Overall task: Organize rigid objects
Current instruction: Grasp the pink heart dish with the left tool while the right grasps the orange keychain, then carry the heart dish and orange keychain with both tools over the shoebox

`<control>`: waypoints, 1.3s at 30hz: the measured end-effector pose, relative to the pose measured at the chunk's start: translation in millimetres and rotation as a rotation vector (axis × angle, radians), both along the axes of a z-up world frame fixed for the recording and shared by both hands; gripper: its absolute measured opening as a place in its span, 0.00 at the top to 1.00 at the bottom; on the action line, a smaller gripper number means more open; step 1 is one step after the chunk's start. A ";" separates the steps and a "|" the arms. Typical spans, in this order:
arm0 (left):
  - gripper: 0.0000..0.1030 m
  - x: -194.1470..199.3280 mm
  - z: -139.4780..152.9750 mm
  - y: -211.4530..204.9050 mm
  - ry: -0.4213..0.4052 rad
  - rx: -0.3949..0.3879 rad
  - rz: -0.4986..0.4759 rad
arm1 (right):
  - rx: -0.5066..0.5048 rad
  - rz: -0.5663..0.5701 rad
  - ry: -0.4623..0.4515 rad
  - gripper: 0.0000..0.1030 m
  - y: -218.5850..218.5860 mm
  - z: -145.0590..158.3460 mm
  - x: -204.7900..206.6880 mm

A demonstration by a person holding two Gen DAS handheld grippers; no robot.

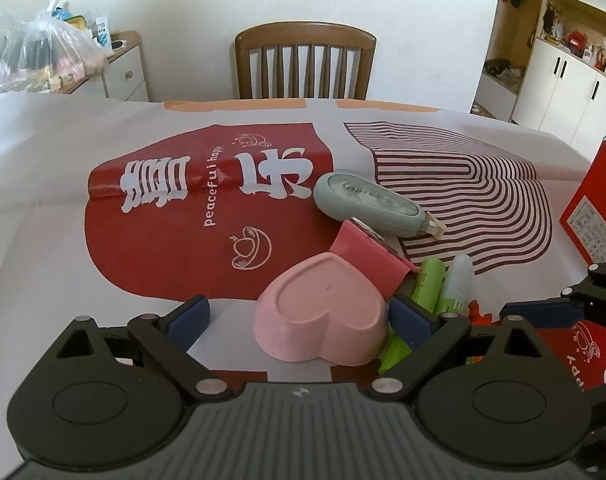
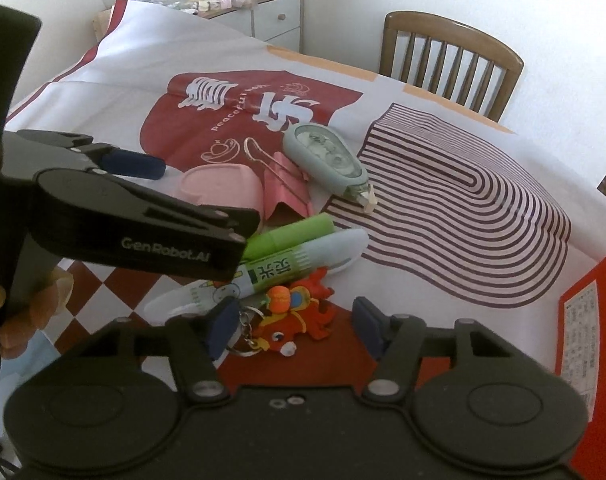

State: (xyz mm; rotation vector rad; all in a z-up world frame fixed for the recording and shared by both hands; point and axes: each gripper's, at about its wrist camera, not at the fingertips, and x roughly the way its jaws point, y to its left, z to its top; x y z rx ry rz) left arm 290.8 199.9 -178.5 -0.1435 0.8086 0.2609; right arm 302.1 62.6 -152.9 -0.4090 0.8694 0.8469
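A pink heart-shaped dish lies upside down on the printed tablecloth, between the fingers of my left gripper. That gripper is open; its left pad stands clear of the dish. Behind the dish lie a pink binder clip, a grey-green correction tape and green pens. My right gripper is open around a red-orange toy keychain, its pads beside the toy without pressing it. In the right wrist view the dish shows behind the left gripper's fingers.
A red box stands at the table's right edge. A wooden chair sits at the far side. A cabinet with a plastic bag is beyond the left corner. A hand holds the left gripper.
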 end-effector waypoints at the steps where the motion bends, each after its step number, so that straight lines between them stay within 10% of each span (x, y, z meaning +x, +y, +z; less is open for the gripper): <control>1: 0.07 0.6 -1.2 -0.4 0.001 0.008 -0.001 | 0.002 0.000 0.000 0.44 0.2 -0.7 0.0; 6: 0.26 -0.3 -2.8 -10.2 0.004 0.073 -0.037 | 0.004 -0.005 -0.003 0.58 1.3 -0.2 -4.1; 39: 0.26 -63.1 84.8 -51.1 -0.011 -0.048 -0.137 | 0.061 -0.016 -0.069 0.63 -73.5 97.5 -66.5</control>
